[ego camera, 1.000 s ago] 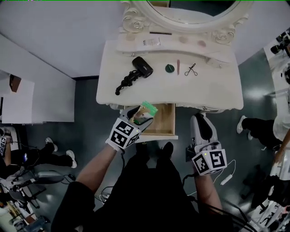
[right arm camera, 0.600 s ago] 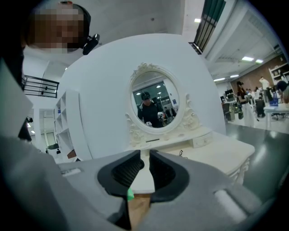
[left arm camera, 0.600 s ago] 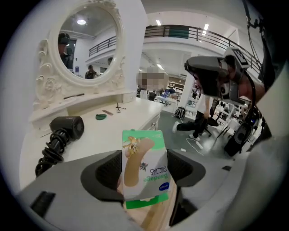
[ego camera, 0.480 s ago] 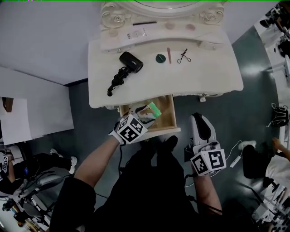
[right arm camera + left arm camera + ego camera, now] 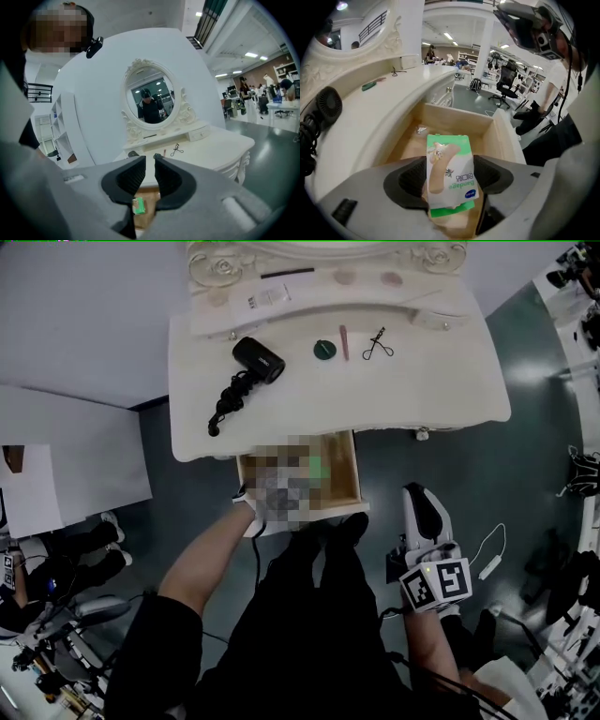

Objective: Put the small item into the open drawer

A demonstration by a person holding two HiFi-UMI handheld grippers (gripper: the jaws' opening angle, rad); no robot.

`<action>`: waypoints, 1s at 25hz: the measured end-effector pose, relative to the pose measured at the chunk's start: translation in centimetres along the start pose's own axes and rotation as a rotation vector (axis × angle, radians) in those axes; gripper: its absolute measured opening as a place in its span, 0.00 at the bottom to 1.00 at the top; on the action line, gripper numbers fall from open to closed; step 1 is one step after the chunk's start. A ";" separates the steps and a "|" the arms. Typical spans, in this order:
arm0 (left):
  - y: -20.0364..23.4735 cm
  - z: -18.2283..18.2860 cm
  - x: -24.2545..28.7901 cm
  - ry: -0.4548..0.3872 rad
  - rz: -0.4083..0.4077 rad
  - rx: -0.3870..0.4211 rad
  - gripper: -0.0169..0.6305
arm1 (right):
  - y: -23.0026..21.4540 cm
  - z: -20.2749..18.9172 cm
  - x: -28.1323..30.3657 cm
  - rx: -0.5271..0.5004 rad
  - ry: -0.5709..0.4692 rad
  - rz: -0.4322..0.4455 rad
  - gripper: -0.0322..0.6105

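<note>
Advanced since a second ago: head view shows the left forearm now reaching over the open drawer (image 5: 345,474) at 12 o'clock. Left gripper view: left gripper (image 5: 450,180) clamps the bandage packet (image 5: 449,159) directly above the drawer floor, so release looks due. Right gripper view: right gripper (image 5: 150,173) closed, empty.

The bandage packet (image 5: 450,173) looks glossy plastic, the drawer (image 5: 457,117) bare matt wood.
</note>
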State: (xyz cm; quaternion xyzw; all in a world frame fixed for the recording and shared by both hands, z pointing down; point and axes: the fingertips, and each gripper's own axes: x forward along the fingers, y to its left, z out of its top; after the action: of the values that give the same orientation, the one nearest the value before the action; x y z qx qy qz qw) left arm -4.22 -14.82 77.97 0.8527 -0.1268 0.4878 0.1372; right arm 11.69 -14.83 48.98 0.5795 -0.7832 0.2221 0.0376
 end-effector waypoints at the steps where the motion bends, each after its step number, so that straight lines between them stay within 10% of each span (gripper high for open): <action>1: 0.1 -0.2 0.6 0.018 -0.004 0.014 0.50 | -0.3 -0.1 0.0 -0.001 0.004 -0.002 0.15; 13: 0.2 -2.1 5.9 0.154 -0.039 0.195 0.50 | -1.7 -1.8 0.3 0.001 0.045 0.003 0.15; 25: 1.4 -1.6 4.6 0.098 0.086 0.162 0.54 | -0.3 -1.9 0.6 -0.018 0.053 0.045 0.15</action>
State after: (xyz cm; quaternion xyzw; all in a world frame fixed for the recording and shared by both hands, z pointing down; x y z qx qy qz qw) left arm -3.78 -15.92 82.88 0.8300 -0.1165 0.5428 0.0528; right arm 11.37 -14.71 51.02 0.5552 -0.7968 0.2313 0.0583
